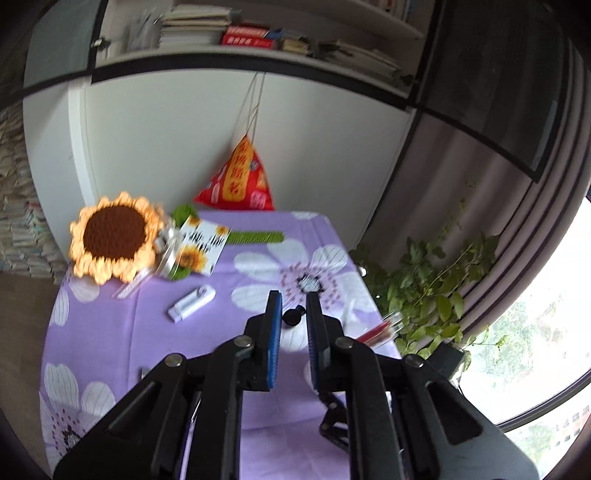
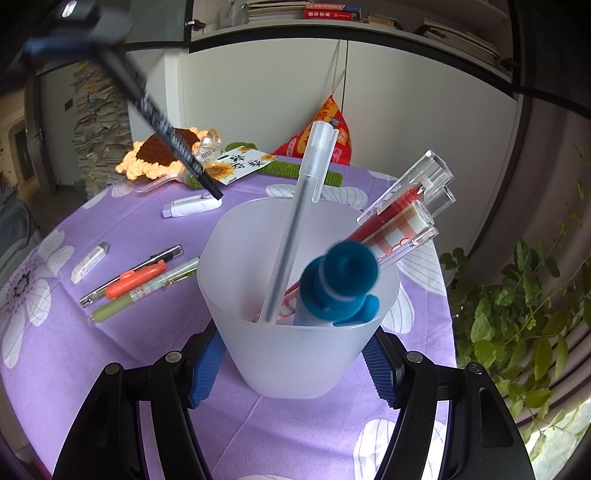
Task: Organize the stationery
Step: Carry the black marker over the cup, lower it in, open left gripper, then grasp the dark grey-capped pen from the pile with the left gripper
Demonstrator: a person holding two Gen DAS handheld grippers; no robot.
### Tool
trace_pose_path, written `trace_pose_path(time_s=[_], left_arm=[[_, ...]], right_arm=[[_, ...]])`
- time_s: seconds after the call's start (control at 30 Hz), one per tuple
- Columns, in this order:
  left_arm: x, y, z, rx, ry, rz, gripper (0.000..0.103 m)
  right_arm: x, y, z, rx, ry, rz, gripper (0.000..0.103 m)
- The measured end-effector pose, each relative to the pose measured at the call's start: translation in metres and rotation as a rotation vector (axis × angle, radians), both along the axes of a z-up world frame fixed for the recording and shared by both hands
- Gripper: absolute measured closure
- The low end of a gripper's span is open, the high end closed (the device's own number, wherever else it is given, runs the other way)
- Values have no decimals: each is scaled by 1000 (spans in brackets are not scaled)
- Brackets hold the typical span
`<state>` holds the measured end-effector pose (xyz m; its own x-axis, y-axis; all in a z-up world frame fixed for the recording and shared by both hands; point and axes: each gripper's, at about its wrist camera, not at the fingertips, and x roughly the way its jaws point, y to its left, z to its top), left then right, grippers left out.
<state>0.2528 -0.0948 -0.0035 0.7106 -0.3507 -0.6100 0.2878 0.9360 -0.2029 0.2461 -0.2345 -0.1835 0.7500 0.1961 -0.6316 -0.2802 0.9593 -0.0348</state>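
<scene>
The right gripper (image 2: 295,369) clasps the cup (image 2: 295,295), already with several pens inside. The left gripper (image 1: 294,306) pinches a black pen (image 2: 166,129) – raised over the desk (image 2: 55,369). Left: three pens (image 2: 136,284), two erasers (image 2: 89,262)

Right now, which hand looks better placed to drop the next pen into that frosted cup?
Left, probably. The left claw already holds a black pen in the air above the table. The right claw is shut on the frosted cup, steadying it, so it isn't free.
</scene>
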Motion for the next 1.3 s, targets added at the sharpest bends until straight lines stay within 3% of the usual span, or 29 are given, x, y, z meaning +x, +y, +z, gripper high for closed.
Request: trace_pose_path(time_s=[0.2, 0.43, 0.83, 0.9, 0.93, 1.13, 1.3], left_arm=[[-3, -28, 27, 0, -59, -71, 92], [0, -48, 18, 34, -64, -118, 93], [26, -50, -52, 109, 143, -120, 93], [29, -46, -57, 80, 193, -143, 89], [30, -42, -57, 59, 206, -144, 80], [23, -1, -47, 52, 114, -24, 69], [33, 32, -70, 116, 148, 80, 69]], right_arm=[[0, 0, 0, 0, 0, 0, 33], [0, 0, 0, 1, 0, 0, 33], [-1, 2, -1, 6, 1, 3, 33], [-1, 2, -1, 7, 1, 3, 33], [-1, 2, -1, 8, 1, 3, 33], [0, 1, -2, 8, 1, 3, 33], [0, 1, -2, 9, 1, 3, 33]])
